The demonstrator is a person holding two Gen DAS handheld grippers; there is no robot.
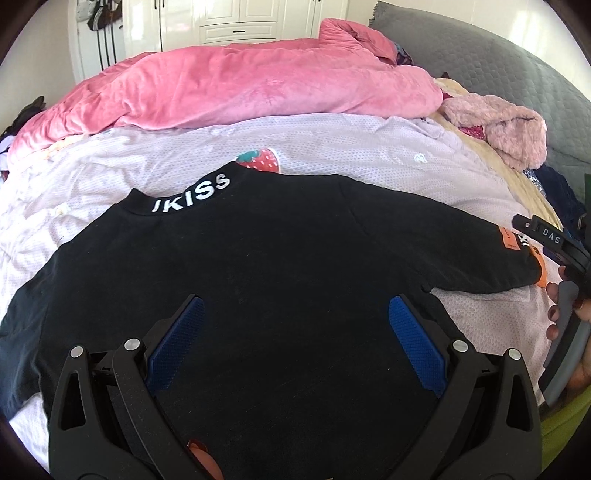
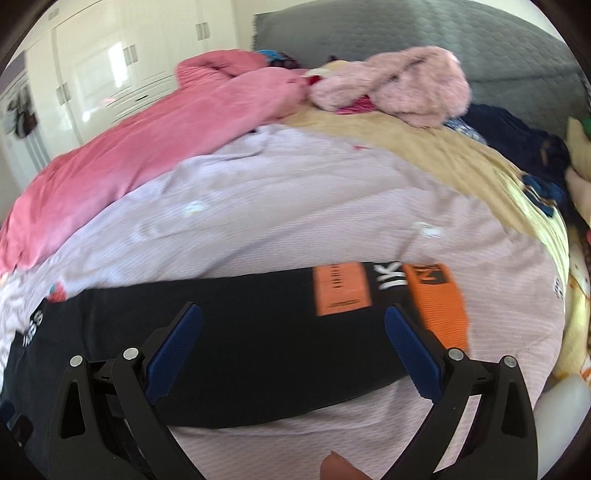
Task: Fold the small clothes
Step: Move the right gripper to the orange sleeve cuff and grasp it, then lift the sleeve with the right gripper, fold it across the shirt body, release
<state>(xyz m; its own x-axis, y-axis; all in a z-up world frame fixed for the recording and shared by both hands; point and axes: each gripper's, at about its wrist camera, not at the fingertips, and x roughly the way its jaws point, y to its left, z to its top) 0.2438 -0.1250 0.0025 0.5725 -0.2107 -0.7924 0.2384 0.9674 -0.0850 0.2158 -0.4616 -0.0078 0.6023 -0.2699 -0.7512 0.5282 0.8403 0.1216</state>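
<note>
A small black shirt [image 1: 280, 251] with white collar lettering lies spread flat on a pale lilac sheet [image 1: 332, 147]. My left gripper [image 1: 295, 306] is open above the shirt's body, holding nothing. The shirt's right sleeve [image 2: 258, 332] with orange patches [image 2: 341, 290] and an orange cuff [image 2: 437, 306] stretches across the right wrist view. My right gripper [image 2: 293, 314] is open just above that sleeve, empty. The right gripper also shows at the right edge of the left wrist view [image 1: 554, 243], beside the sleeve end.
A pink blanket [image 1: 229, 88] lies bunched behind the shirt. A fluffy pink garment [image 2: 399, 85] and dark clothes [image 2: 517, 136] sit at the back right on a beige cover [image 2: 424, 147]. A grey headboard [image 2: 443, 33] and white wardrobes [image 1: 240, 18] stand behind.
</note>
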